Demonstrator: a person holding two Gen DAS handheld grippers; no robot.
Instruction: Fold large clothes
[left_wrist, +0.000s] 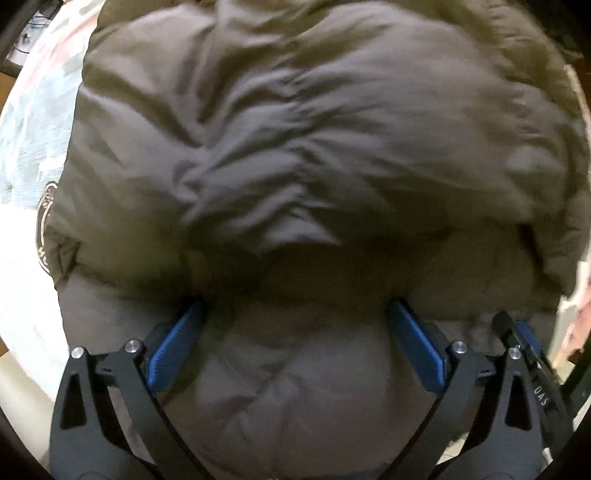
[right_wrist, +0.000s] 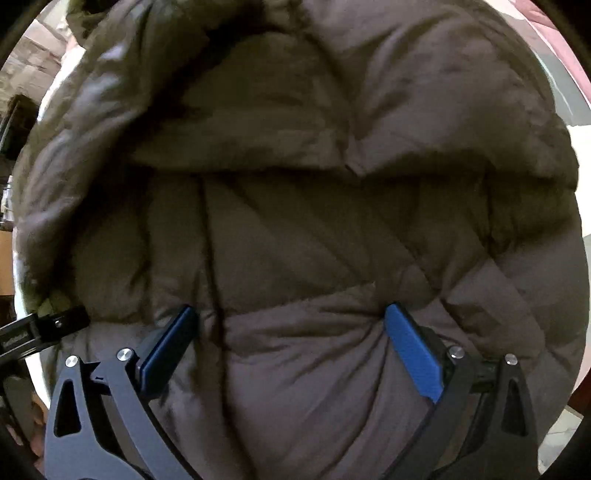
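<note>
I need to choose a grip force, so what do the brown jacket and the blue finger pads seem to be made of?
Jacket: seemingly thin woven synthetic shell over puffy fill; faint sheen, stitched quilting, soft wrinkles. Blue pads: probably matte textured rubber or plastic, exact kind unclear.

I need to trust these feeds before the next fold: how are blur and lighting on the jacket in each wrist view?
Left wrist: the puffer jacket is smeared by motion blur up top, with deep shadow under its fold near the left tool. Right wrist: sharper, quilting seams readable, dim overall, darkest in the upper-left crease; right tool is crisp.
</note>
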